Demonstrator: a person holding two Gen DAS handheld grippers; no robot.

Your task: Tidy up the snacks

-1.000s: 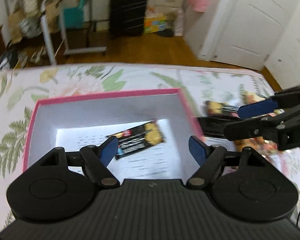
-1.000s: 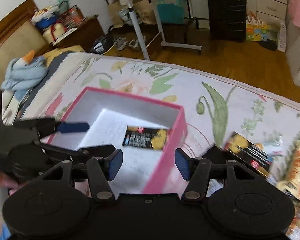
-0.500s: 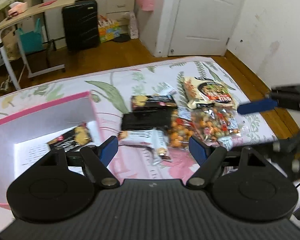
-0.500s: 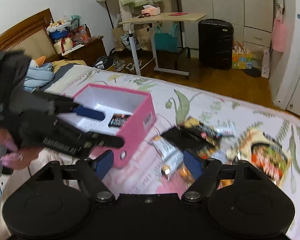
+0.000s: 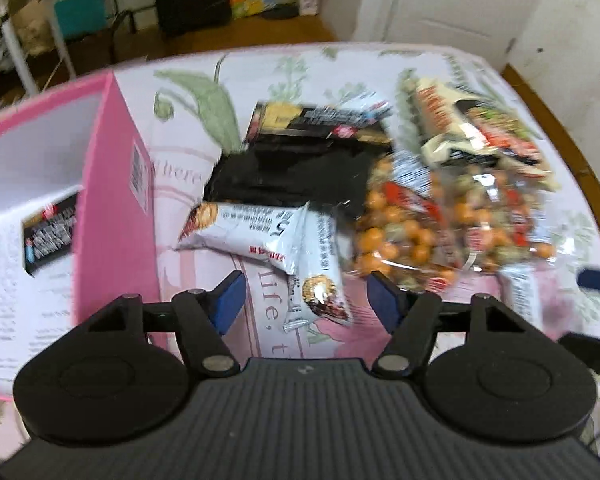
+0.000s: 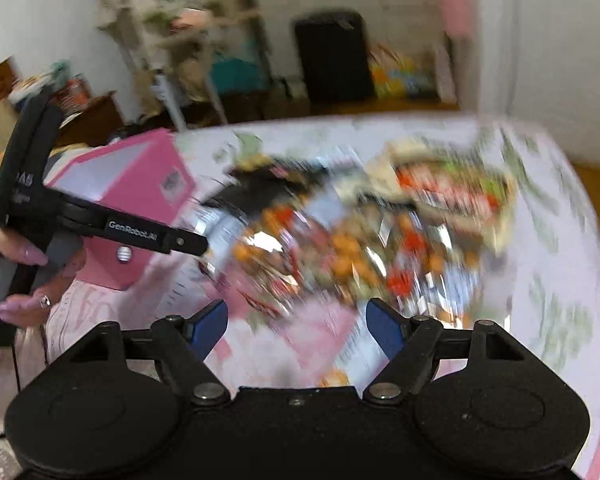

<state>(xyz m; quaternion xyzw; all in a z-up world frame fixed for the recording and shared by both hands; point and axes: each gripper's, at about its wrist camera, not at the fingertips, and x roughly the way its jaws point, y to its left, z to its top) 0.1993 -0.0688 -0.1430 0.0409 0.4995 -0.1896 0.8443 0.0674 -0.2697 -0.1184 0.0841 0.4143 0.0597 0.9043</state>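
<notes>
- The pink box (image 5: 112,216) sits on the bed's left side with one dark snack pack (image 5: 50,236) inside.
- More snacks (image 5: 380,200) lie piled just right of it.
- The left gripper (image 5: 304,300) is closing over a white snack bar (image 5: 320,272), not squeezing it.
- The right gripper (image 6: 296,326) is closing a bit, holding nothing.

Both handheld tools are matte black, with ribbed housing, round pivot discs, silver screws and blue finger pads (image 5: 384,304); the left gripper (image 6: 204,245) bears white GenRobot.AI lettering, its holding hand (image 6: 24,276) showing pink-painted nails.
</notes>
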